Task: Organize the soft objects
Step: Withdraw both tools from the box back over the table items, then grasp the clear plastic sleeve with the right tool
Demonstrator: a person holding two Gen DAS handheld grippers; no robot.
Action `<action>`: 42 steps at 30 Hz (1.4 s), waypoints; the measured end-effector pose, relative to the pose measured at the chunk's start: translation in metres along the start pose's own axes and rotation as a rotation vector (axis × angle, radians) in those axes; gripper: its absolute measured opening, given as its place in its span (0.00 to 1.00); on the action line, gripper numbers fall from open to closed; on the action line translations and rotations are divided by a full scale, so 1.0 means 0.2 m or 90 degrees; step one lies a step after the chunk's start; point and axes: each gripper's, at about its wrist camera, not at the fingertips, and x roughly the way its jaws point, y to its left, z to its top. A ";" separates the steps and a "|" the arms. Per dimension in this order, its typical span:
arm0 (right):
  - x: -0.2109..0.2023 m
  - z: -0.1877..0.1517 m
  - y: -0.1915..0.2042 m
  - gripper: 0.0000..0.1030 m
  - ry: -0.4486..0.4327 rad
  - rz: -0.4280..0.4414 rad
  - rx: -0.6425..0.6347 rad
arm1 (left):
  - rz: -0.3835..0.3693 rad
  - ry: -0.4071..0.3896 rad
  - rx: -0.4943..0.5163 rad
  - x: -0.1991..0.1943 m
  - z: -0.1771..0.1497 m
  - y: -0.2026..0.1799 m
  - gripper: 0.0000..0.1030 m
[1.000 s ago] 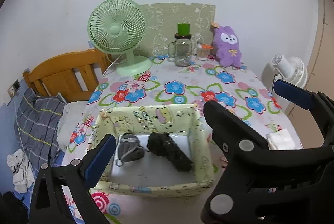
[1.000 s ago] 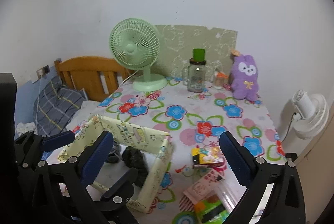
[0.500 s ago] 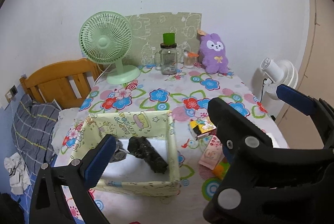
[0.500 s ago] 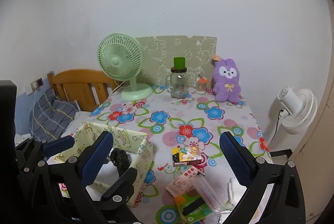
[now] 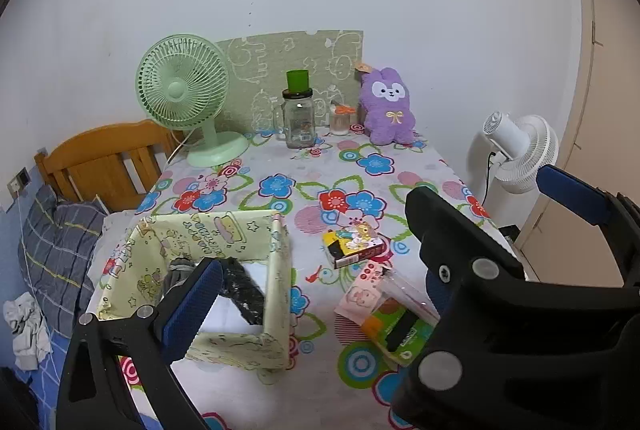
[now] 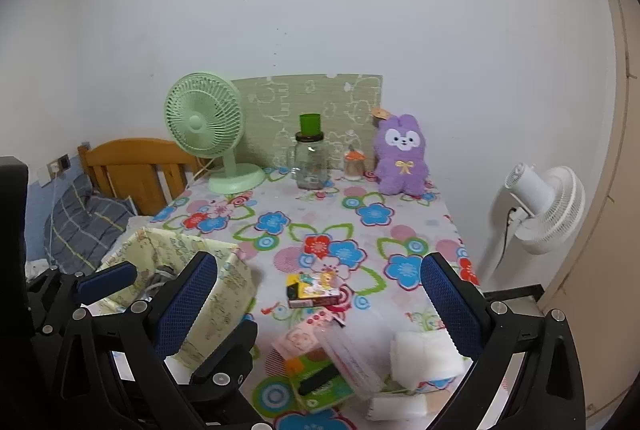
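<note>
Black sock in fabric bin, beyond left gripper

My table, under a flowered cloth: at the far edge stand a green fan, a glass jar and a purple plush rabbit. A yellow fabric bin sits at the near left edge. Small packets and folded white cloths lie near my right edge.
</note>
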 end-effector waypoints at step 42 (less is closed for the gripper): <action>0.17 -0.47 -0.38 1.00 0.078 -0.044 0.044 | -0.047 0.074 0.040 0.32 -0.33 -0.39 0.97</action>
